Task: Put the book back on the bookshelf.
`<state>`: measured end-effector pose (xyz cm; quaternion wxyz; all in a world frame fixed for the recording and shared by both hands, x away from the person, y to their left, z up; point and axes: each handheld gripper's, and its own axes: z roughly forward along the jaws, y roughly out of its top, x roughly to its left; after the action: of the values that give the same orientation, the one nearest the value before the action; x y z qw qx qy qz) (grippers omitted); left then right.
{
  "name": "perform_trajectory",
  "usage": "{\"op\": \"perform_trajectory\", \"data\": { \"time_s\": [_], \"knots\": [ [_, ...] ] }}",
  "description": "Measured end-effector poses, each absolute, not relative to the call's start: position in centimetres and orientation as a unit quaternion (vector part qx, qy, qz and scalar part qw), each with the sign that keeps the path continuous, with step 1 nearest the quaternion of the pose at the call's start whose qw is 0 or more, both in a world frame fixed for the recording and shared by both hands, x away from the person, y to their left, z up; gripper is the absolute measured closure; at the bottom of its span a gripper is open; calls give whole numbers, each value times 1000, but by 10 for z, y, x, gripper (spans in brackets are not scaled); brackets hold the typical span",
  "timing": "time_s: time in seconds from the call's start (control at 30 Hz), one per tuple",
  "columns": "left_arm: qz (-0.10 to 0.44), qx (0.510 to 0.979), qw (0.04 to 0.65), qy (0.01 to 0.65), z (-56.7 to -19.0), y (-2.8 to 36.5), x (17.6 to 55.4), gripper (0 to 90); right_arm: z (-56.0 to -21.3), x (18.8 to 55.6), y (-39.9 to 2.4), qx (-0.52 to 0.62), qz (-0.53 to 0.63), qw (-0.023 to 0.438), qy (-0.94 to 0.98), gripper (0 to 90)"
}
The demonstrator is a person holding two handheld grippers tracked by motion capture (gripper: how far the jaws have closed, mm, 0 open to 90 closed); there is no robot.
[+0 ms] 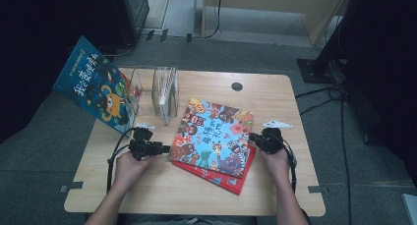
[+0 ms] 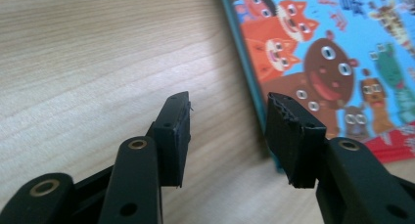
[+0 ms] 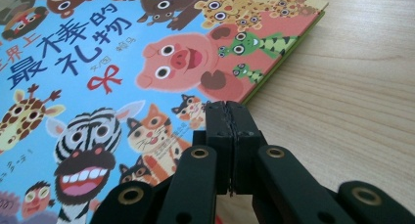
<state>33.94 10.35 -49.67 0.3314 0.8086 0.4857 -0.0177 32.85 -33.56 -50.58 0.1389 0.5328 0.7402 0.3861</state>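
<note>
A blue picture book [image 1: 214, 134] covered in cartoon animals lies flat mid-table on top of a red book [image 1: 231, 178]. My left gripper [image 1: 167, 149] points right at the blue book's left edge. In the left gripper view its jaws [image 2: 229, 116] stand open over bare wood with nothing between them, and the blue book [image 2: 318, 53] and a red corner [image 2: 399, 143] lie just past the right jaw. My right gripper [image 1: 252, 136] sits at the book's right edge. In the right gripper view it [image 3: 227, 109] is shut on nothing, low over the blue book [image 3: 98, 62] near its corner.
A clear plastic book rack [image 1: 164, 92] stands at the back left of the wooden table [image 1: 275, 195]. A second blue book [image 1: 96, 85] leans tilted against the rack's left side, hanging past the table edge. A black grommet [image 1: 237, 86] sits at the back.
</note>
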Motion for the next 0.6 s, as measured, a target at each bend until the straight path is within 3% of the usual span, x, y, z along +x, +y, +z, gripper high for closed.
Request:
{"op": "perform_trajectory", "data": {
  "time_s": [0.37,0.6],
  "knots": [
    [47,820,335,461,-500,97,335,482,-504,311,-329,516,382,142,753,896],
    [-35,798,341,496,-496,105,354,428,-505,306,-328,516,381,140,755,897]
  ]
}}
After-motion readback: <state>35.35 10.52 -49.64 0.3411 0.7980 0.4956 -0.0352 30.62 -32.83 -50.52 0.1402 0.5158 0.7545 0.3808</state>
